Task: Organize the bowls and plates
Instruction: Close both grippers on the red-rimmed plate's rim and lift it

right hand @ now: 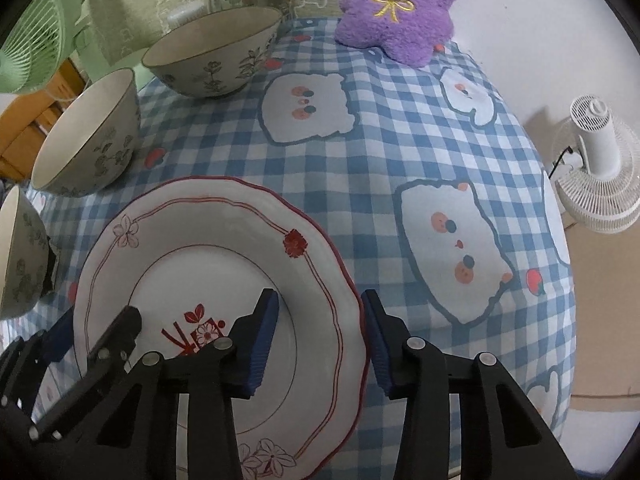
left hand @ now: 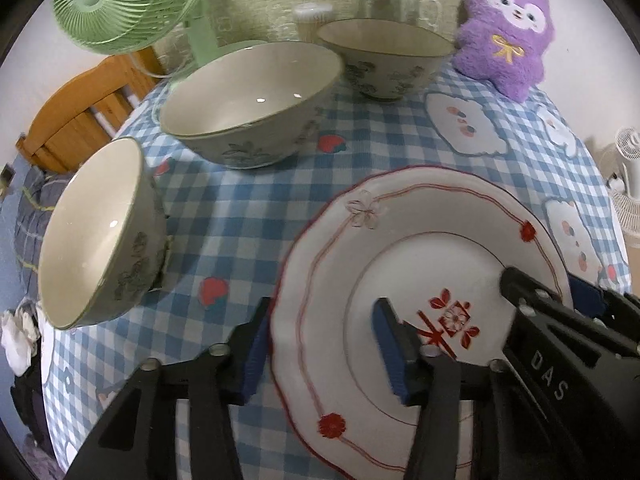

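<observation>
White plate rim btwn both grippers' pads, L & R.

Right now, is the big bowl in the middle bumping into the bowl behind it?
Cannot tell. In the left wrist view the middle bowl's rim overlaps the back bowl. The right wrist view shows tablecloth between two bowls, but not plainly.

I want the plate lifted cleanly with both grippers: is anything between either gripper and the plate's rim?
Nothing visible. The left gripper straddles one side of the plate rim, the right gripper the opposite side. The bowls stand apart.
</observation>
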